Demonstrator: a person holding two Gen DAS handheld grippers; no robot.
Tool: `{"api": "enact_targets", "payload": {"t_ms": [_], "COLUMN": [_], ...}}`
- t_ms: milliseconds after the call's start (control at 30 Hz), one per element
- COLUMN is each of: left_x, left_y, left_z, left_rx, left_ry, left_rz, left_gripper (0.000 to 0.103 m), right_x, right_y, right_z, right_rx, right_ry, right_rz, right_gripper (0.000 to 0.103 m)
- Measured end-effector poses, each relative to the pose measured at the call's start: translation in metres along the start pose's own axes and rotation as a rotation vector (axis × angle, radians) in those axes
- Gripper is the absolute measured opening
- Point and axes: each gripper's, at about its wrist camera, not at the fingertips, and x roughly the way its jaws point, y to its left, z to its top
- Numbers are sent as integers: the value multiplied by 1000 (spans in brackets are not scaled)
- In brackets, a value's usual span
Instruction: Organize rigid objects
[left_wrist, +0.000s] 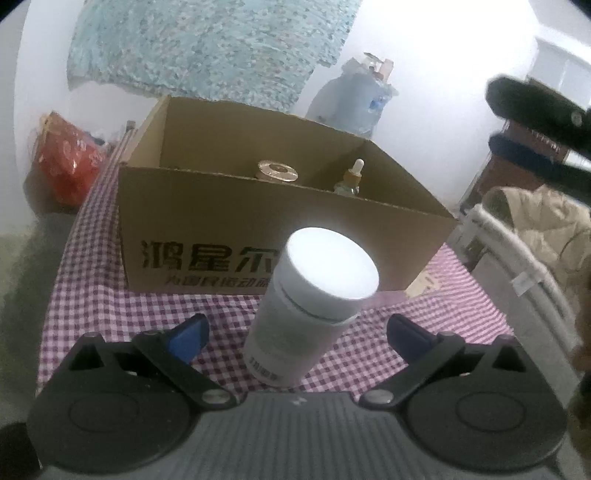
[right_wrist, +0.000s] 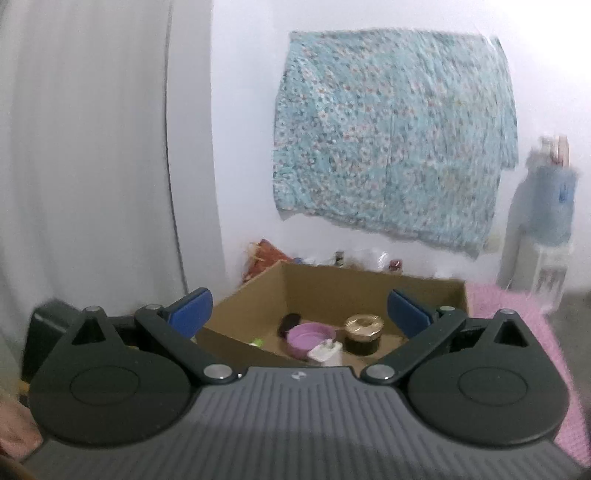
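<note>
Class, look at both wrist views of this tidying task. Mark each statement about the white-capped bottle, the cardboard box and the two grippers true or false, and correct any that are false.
1. The white-capped bottle stands on the checked tablecloth, outside the cardboard box. True.
2. The left gripper is clamped on the bottle. False: its jaws stand wide, the pads clear of the bottle.
3. A gold-lidded jar sits inside the box. True.
4. The right gripper carries a purple lid. False: its jaws are open and empty; the purple lid lies in the box.
5. The box is closed. False: its top is open.
</note>
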Motion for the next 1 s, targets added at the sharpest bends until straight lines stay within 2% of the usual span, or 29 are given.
{"api": "enact_targets", "payload": {"t_ms": [133,300,333,533,700,800,1000], "left_x": [-2,-13,-14,-14,-10,-4,0], "left_y": [8,13,10,-22,-46,-54,-56], "left_z": [-2,-6,-6,-12,-18,-22,-22], "left_rx": [-26,-20,4,218,378,419,414], "left_ry": [2,-64,-69,-106,-111,-119,-153], "left_rz": [-34,-130,-122,48,125,142,135], "left_gripper": [103,103,103,103,103,103,102], "right_x": [0,3,5,21,39,52,73], "right_y": [-6,-4,0,15,23,28,30], "right_z": [-2,-9,-11,-15,-25,-33,-43], "right_rx": [14,3,-18,-57,-58,-65,-52], "right_ry": [18,34,40,137,240,288,357], "right_rz": [-5,43,58,128,174,191,239], "right_gripper": [102,102,102,102,102,101,101]}}
